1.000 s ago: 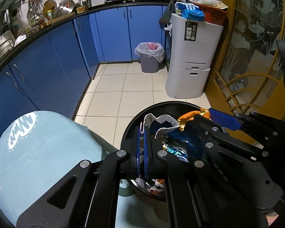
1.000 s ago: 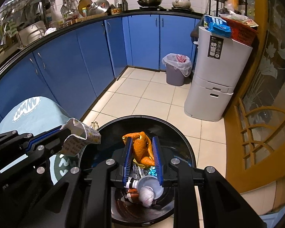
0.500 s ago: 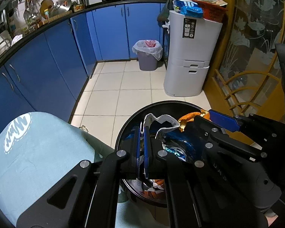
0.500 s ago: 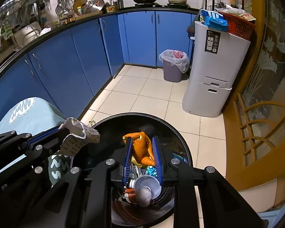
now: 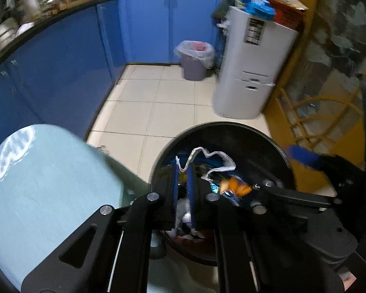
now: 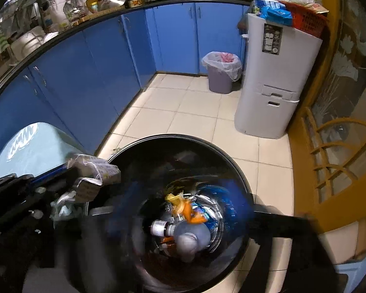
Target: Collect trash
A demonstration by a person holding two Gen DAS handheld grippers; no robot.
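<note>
A black round trash bin stands on the floor below both grippers. My left gripper is shut on a crumpled white wrapper and holds it over the bin; the wrapper also shows in the right wrist view. My right gripper is open, its fingers blurred and spread wide over the bin. The orange wrapper is loose and lies in the bin among a plastic bottle and other trash. It also shows in the left wrist view.
A light blue cushioned seat is left of the bin. Blue cabinets curve along the left and back. A lined grey waste bin and a white appliance stand on the tiled floor. A yellow glass door is at right.
My right gripper has opened and the orange wrapper has dropped from it into the bin. My left gripper still holds the white wrapper over the bin.
</note>
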